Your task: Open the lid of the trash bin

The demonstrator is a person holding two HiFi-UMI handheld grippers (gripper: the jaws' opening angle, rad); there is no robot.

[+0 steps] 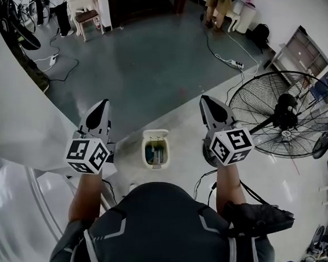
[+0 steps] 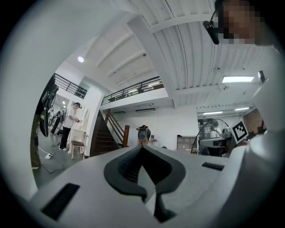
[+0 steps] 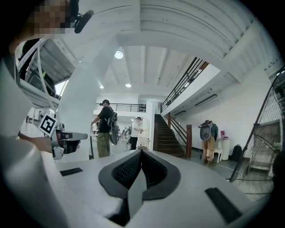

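In the head view a small white trash bin (image 1: 155, 150) stands on the floor right in front of me, between my two arms. Its lid (image 1: 155, 135) stands up at the far side, and the dark inside with a bluish liner shows. My left gripper (image 1: 101, 107) is held up to the left of the bin and my right gripper (image 1: 205, 100) to its right, both well above it and pointing out into the room. Both are shut and hold nothing: the left gripper's (image 2: 141, 146) jaws meet at the tip, and so do the right gripper's (image 3: 140, 151). Neither gripper view shows the bin.
A large floor fan (image 1: 284, 116) stands close on the right. A power strip with cable (image 1: 233, 63) lies on the green floor beyond. A white curved surface (image 1: 20, 108) fills the left. A stool (image 1: 88, 18) stands far back. People (image 3: 104, 127) stand by the staircase (image 3: 167, 136).
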